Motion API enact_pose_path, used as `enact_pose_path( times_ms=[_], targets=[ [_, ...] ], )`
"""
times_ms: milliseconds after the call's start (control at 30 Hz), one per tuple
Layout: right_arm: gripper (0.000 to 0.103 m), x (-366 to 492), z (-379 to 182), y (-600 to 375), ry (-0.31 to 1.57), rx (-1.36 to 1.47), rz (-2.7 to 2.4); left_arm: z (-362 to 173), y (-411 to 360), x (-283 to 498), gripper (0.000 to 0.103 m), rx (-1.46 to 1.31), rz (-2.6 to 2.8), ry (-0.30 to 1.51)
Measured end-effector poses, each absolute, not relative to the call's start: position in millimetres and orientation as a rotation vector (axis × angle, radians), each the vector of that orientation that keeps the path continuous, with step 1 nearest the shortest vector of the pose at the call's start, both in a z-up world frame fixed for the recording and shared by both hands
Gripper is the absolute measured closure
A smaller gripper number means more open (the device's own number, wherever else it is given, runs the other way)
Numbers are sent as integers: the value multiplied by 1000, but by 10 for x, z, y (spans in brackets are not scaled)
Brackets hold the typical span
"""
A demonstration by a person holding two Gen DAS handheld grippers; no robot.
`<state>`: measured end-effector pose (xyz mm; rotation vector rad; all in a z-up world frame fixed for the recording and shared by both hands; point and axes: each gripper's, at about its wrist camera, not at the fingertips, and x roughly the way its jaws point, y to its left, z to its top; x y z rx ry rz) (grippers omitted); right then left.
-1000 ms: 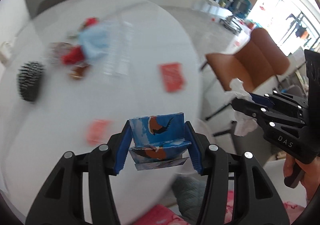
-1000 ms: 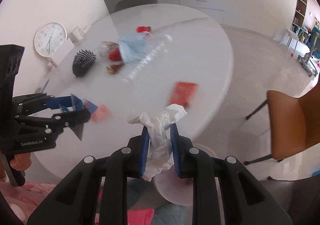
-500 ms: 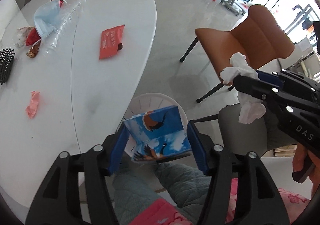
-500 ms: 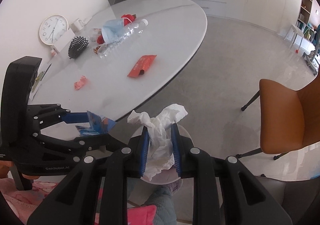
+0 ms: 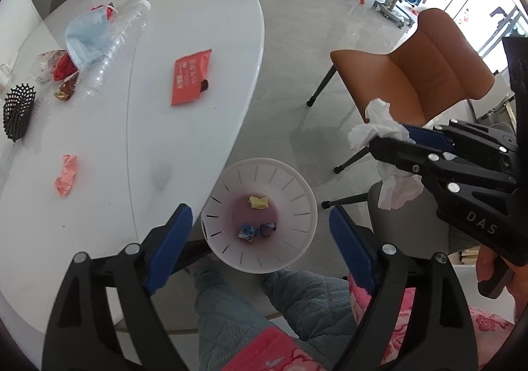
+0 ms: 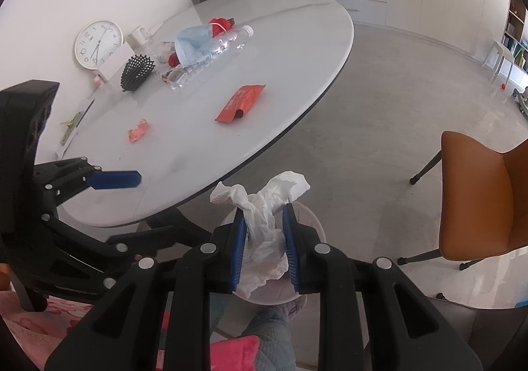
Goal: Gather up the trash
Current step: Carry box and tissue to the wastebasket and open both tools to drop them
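Observation:
My left gripper [image 5: 260, 232] is open and empty above a white trash bin [image 5: 290, 179] on the floor beside the table. Blue wrapper pieces [image 5: 255, 231] and a yellow scrap [image 5: 259, 202] lie in the bin. My right gripper [image 6: 264, 232] is shut on a crumpled white tissue [image 6: 264, 206], held above the bin [image 6: 312, 216]; it also shows in the left wrist view [image 5: 389, 140]. On the white oval table [image 5: 99, 146] lie a red wrapper [image 5: 189, 77], a pink crumpled scrap [image 5: 66, 174], a clear bottle [image 5: 115, 41] and a blue face mask [image 5: 85, 34].
A black hairbrush [image 5: 16, 110] and small wrappers [image 5: 64, 74] lie at the table's far left. A wall clock [image 6: 97, 44] and a mug [image 6: 138, 34] stand by the wall. An orange chair [image 5: 422, 74] stands right of the bin. The person's legs [image 5: 237, 315] are below.
My left gripper has opened and dropped the blue wrapper into the bin. Both grippers have moved from over the table to above the bin. The right gripper still holds the tissue.

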<state>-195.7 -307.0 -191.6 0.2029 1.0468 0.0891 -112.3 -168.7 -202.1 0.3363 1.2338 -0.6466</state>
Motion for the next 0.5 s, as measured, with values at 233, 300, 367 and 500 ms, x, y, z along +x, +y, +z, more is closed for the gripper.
enact_pose_path(
  times_ms=[233,300,367,500],
  targets=[
    [79,-1881,-2127,-2975,1100,198,133,-1859,-1443,-1068,20,358,-582,1195],
    [73,-1836,-2216,-2928,1124,206,157,-1813,-1335,-1019,20,352,-553,1192],
    [56,-1787,-2279,-2867,1145,208,178,-1778,-1245,-975,20,342,-523,1187],
    [38,-1721,-2280,-2808,1143,226,187,-1745,-1061,-854,20,319,-460,1187]
  ],
)
